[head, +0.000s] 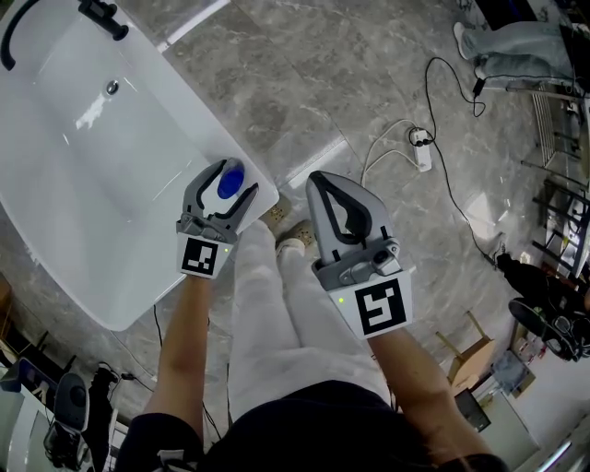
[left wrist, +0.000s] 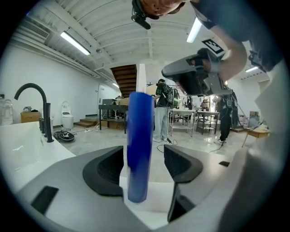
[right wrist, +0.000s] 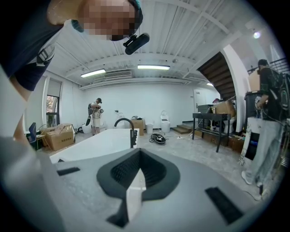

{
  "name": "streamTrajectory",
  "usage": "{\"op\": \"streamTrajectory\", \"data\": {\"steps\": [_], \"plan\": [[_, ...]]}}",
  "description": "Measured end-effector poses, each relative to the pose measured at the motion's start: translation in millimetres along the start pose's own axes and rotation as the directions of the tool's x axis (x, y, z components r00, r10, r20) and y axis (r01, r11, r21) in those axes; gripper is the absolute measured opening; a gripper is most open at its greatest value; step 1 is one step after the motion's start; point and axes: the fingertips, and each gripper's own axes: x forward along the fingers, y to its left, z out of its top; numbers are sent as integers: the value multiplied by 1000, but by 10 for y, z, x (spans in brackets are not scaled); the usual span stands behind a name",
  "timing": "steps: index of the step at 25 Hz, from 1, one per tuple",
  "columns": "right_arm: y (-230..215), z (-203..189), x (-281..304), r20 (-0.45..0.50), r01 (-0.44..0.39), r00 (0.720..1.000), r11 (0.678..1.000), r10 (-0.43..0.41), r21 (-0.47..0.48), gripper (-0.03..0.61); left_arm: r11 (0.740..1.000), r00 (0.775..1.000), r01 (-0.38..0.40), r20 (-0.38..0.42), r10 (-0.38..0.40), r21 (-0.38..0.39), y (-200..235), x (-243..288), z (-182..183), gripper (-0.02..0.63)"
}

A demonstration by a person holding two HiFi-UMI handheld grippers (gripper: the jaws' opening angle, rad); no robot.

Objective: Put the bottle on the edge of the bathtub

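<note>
A blue bottle (head: 230,182) stands upright on the near corner of the white bathtub's rim (head: 265,199). My left gripper (head: 236,178) is open around it, one jaw on each side. In the left gripper view the bottle (left wrist: 138,145) rises between the dark pads (left wrist: 105,171), with a narrow gap on both sides. My right gripper (head: 314,177) hangs over the floor to the right of the tub corner, away from the bottle. It is shut and empty, and its tips (right wrist: 138,153) meet.
A black faucet (head: 103,18) stands at the tub's far end. The person's feet (head: 293,241) are beside the tub corner. Cables and a power strip (head: 421,152) lie on the marble floor. A wooden stool (head: 468,355) and racks stand at the right.
</note>
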Motion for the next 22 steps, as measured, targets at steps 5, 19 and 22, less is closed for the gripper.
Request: {"op": "streamTrajectory", "data": {"steps": [5,19,22], "plan": [[23,156,-26,22,-1,1000,1000,2,-12,0,992,995,-31,85,42,-121,135,-141,436,282],[-11,1217,-380,164,62,985,995,-49,-75,0,999,973,-31,228,38,-37,231,-663,2199,138],[-5,1428,-464,192,81,980,992,-61,-98,0,1000,965,-26,260,25,1,255,-782,2534,86]]}}
